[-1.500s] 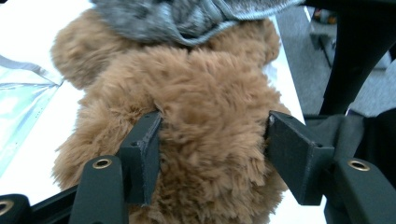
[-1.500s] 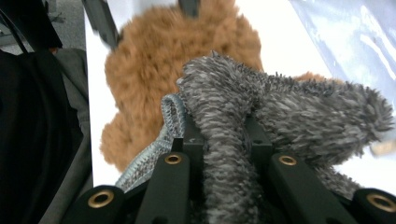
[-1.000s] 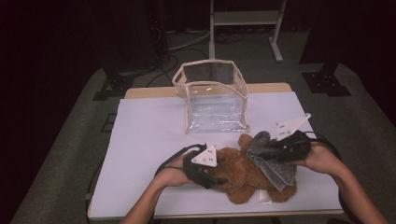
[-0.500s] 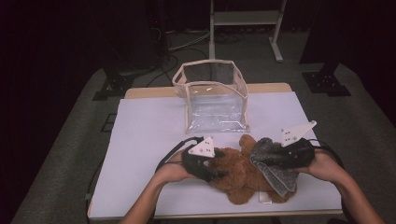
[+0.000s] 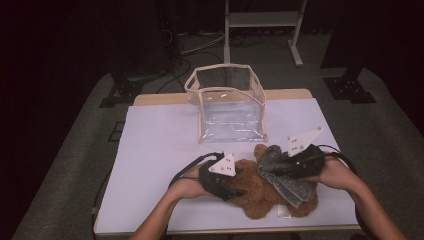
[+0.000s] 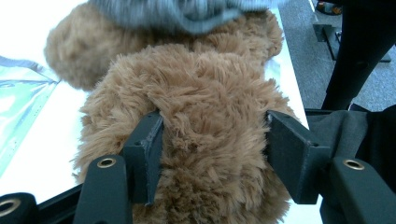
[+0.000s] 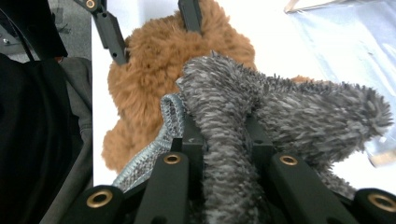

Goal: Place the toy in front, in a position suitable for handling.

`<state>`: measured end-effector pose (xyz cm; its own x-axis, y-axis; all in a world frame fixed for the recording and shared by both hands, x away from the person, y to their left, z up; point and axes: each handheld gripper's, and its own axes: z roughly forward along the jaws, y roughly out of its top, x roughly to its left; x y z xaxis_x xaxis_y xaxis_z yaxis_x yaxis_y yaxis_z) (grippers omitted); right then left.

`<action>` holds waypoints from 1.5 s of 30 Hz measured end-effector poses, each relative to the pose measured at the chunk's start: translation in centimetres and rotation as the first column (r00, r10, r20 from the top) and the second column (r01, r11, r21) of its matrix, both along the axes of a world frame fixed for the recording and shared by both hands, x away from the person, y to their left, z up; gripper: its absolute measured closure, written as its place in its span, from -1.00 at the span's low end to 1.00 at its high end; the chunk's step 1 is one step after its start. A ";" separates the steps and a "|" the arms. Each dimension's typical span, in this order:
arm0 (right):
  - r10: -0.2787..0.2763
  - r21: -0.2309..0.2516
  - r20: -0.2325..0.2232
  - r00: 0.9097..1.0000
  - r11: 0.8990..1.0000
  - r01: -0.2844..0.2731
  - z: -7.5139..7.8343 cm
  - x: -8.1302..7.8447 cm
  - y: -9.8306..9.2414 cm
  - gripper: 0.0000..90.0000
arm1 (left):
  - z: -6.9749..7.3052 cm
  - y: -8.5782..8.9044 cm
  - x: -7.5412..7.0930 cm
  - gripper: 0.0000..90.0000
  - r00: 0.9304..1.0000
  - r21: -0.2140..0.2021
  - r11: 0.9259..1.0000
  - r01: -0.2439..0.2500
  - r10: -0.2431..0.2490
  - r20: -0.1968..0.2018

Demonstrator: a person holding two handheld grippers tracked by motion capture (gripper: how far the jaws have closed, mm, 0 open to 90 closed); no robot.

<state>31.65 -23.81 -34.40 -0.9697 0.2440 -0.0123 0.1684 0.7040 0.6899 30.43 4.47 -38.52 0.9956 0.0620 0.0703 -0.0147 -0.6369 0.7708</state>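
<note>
A brown teddy bear (image 5: pixel 252 200) lies near the front edge of the white table. My left gripper (image 5: pixel 239 187) reaches in from the left, and its jaws have just been closing. In the left gripper view both pads (image 6: pixel 152 140) press into the fur of the teddy bear (image 6: pixel 205 107), so my left gripper (image 6: pixel 212 135) is shut on it. A grey fuzzy cloth (image 5: pixel 286 175) is draped over the bear's right side. My right gripper (image 7: pixel 224 130) is shut on a fold of that grey cloth (image 7: pixel 280 102), with the bear (image 7: pixel 149 65) just beyond.
A clear plastic bag with beige trim (image 5: pixel 227 100) stands open at the back middle of the white table cover (image 5: pixel 160 145). A small white tag (image 5: pixel 284 211) lies by the bear at the front edge. A metal stand (image 5: pixel 260 20) is on the floor behind.
Both hands have shifted only slightly. The left gripper has settled tighter against the bear, and the right gripper keeps its hold on the grey cloth.
</note>
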 end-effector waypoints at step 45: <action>-0.048 0.054 -0.048 0.998 0.997 0.050 -2.1 -1.1 -2.9 0.69 | 1.7 0.3 2.4 -0.38 0.998 -0.026 0.999 -0.020 0.019 -0.059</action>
